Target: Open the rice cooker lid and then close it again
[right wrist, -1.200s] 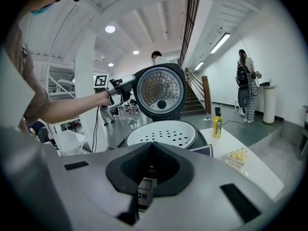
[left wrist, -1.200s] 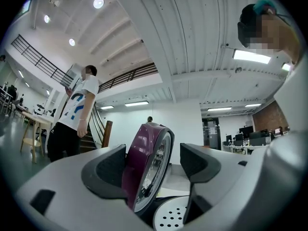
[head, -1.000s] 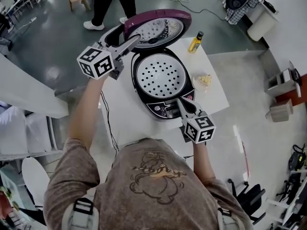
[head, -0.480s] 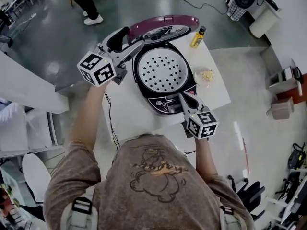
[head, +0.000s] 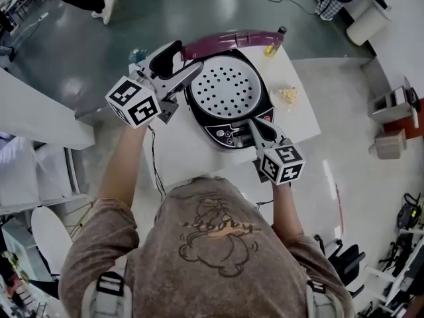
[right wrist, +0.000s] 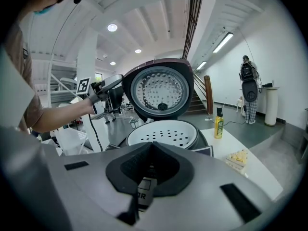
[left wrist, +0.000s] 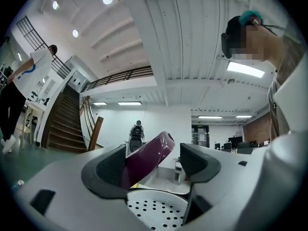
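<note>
The rice cooker (head: pixel 225 136) sits on the white table (head: pixel 179 154) right in front of the person. Its maroon lid (head: pixel 232 42) is swung up on the far-side hinge, nearly upright, with its rim running left to right across the back of the pot. The perforated white tray (head: pixel 228 88) lies exposed below it. The left gripper (head: pixel 177 63) is clearly the nearer one to the lid, raised at the lid's left end and pointing toward it. In the left gripper view its jaws are spread wide, and the lid's edge (left wrist: pixel 149 158) shows in the gap between them, running behind the left pad. They are not clamped on it, and I can't tell whether a pad brushes the rim. The right gripper (head: pixel 255 126) is down low at the cooker's front, over the control panel, with its jaws pressed together on nothing I can make out. From there the lid's inner face (right wrist: pixel 159 93) looks back toward it. As I judge it, closing means bringing the lid forward and down toward the person, and the left gripper is placed for that.
</note>
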### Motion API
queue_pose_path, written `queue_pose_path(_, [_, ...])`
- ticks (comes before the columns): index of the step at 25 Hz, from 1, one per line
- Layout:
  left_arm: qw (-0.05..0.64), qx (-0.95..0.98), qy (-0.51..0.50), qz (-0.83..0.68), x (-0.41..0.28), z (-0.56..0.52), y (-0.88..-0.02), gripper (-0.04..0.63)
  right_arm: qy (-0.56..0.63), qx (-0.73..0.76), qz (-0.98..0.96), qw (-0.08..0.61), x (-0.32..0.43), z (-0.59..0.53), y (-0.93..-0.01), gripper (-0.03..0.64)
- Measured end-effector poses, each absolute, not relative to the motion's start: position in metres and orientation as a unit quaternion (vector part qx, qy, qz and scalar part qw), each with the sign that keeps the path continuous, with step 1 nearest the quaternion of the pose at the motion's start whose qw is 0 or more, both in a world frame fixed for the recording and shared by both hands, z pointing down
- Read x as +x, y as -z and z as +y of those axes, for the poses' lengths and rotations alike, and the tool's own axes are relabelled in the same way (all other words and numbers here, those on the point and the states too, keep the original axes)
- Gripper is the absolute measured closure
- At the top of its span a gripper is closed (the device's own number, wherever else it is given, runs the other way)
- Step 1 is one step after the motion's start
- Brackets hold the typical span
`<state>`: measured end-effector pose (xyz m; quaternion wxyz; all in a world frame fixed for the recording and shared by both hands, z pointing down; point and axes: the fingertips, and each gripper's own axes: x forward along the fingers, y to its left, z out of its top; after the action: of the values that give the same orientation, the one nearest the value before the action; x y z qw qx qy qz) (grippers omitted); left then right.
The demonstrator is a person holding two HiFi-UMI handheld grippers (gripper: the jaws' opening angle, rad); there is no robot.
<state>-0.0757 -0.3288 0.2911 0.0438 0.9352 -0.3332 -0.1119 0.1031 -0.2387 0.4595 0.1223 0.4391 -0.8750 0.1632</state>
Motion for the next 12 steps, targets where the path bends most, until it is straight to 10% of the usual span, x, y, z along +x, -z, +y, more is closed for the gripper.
queue_pose_path(12, [0.081,0.937,0.099,-0.325,-0.062,-0.296,-0.314,0.247,-0.153,0.449,-0.872,0.125,0.108,-0.238,-0.460,0.612])
